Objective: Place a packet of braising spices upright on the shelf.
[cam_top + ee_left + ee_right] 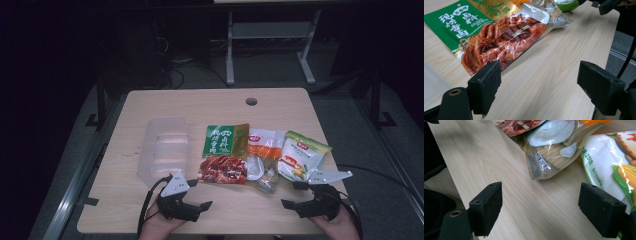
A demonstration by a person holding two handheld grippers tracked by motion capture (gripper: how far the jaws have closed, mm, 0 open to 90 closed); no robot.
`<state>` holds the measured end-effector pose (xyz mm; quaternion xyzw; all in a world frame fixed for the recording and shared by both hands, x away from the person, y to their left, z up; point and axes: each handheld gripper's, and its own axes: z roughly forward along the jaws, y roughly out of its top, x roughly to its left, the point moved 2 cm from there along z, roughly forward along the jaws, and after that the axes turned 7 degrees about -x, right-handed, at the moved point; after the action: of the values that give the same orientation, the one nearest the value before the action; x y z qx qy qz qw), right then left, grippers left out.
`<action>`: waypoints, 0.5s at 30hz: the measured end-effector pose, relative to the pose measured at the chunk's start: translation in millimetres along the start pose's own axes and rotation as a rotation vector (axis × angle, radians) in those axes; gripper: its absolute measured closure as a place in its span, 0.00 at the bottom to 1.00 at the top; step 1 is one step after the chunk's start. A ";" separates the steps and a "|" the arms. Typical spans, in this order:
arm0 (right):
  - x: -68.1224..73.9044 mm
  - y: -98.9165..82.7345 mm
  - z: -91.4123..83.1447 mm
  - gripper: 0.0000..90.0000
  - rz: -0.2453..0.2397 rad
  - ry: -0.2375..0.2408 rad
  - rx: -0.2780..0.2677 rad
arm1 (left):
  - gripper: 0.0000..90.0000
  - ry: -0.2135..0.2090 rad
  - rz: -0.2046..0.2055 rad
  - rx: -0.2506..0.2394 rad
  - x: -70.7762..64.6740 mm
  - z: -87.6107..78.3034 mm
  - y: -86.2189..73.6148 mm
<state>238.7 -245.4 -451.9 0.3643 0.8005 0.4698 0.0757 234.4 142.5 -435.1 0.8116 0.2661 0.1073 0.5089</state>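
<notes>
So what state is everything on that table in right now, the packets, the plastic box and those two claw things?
Left gripper: open, nothing between its jaws, just short of the red packet.
Right gripper: open, holding nothing.
Green and red packet: sealed, lying flat.
Orange and clear packet: sealed, flat, partly overlapped by its neighbours.
White and green corn packet: sealed, lying flat.
Clear plastic box: empty, open side up.
Table: bears all of it.

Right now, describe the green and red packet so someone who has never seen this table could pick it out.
On the wooden table, three food packets lie in a row right of a clear plastic tray. The green and red packet is the leftmost, next to the tray. Its top is green with white characters, its bottom shows red braised meat; its neighbours are orange-and-clear and white-and-green with corn.
</notes>
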 end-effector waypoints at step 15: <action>6.7 24.7 0.2 0.18 0.019 -0.046 0.003 | 0.25 0.010 0.034 0.020 -3.5 12.0 9.2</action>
<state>246.5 -233.7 -430.6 0.3825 0.7959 0.4607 0.0890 239.7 128.2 -432.1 0.8204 0.2560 0.1174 0.4977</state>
